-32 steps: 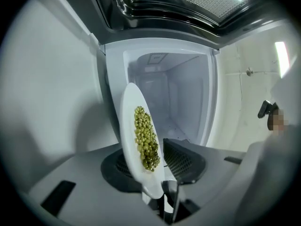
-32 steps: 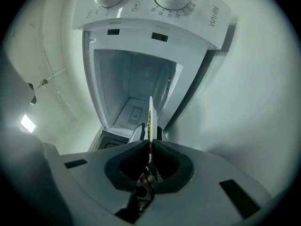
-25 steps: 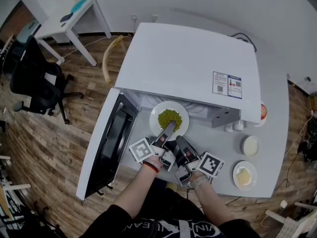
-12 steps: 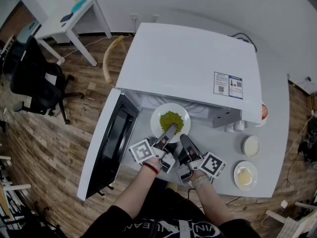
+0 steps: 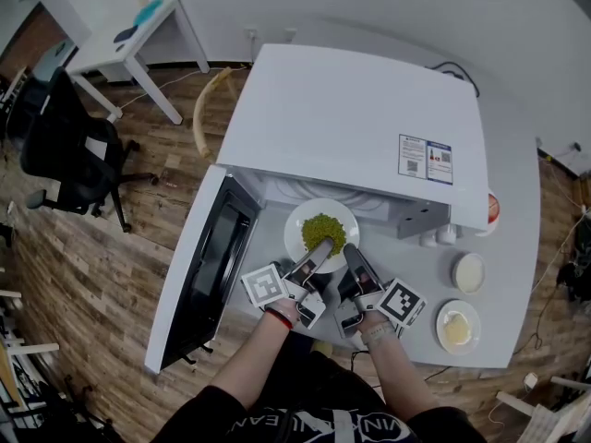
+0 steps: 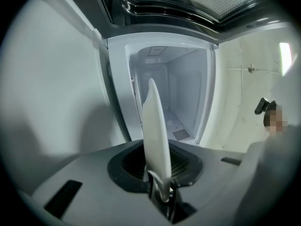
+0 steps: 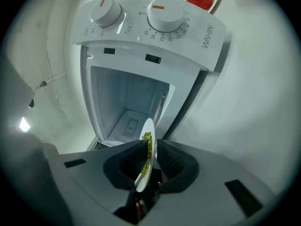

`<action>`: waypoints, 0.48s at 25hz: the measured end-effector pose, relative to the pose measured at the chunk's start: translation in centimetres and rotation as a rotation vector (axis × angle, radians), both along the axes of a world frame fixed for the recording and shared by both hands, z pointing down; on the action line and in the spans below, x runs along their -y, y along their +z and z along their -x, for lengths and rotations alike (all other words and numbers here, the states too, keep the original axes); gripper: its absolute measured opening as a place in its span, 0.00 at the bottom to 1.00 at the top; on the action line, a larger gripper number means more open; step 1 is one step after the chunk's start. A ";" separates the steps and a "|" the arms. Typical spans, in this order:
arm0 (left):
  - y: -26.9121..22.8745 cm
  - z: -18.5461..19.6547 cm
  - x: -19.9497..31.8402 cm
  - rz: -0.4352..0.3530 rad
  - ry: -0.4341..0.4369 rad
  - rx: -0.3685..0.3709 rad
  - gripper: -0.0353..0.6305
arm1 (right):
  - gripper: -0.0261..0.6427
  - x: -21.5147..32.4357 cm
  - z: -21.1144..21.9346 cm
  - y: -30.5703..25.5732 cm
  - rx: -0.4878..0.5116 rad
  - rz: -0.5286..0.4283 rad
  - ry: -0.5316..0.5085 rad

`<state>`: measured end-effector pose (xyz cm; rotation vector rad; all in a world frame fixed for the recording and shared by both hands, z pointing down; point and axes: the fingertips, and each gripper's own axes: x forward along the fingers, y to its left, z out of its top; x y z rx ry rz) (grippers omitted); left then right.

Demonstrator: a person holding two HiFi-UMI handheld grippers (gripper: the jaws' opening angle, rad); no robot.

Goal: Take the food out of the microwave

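A white plate (image 5: 320, 212) heaped with green peas (image 5: 323, 232) sits at the mouth of the open white microwave (image 5: 351, 118). Its door (image 5: 199, 266) swings out to the left. My left gripper (image 5: 320, 246) has just been closing and pinches the plate's near rim. In the left gripper view the plate (image 6: 154, 126) stands edge-on between the jaws of the left gripper (image 6: 162, 189), with the bare cavity (image 6: 174, 98) beyond. My right gripper (image 5: 350, 250) grips the rim just to the right. In the right gripper view the plate (image 7: 143, 175) and its peas (image 7: 147, 147) are clamped between the pads of the right gripper (image 7: 149, 166).
On the grey counter (image 5: 406, 257) to the right stand a small white bowl (image 5: 468, 270) and a small plate of pale food (image 5: 456, 326). A red item (image 5: 491, 209) sits behind the microwave's right corner. An office chair (image 5: 69, 155) and a white table (image 5: 120, 26) stand far left.
The plate has slid a little out of the cavity toward me. My right gripper has moved up and rightward onto the plate's rim. The left gripper has stayed on the rim.
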<state>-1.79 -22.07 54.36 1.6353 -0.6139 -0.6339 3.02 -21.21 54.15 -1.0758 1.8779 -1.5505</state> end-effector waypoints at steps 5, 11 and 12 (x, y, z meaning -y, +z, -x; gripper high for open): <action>0.0 -0.5 -0.5 -0.002 0.025 0.001 0.16 | 0.11 0.1 -0.3 -0.2 0.007 -0.014 0.000; -0.3 -0.8 -1.0 -0.004 0.043 -0.015 0.16 | 0.13 -0.1 -0.6 -0.4 0.018 -0.018 0.012; -0.3 -0.9 -1.1 -0.006 0.048 -0.013 0.16 | 0.14 -0.1 -0.7 -0.5 0.024 -0.019 0.016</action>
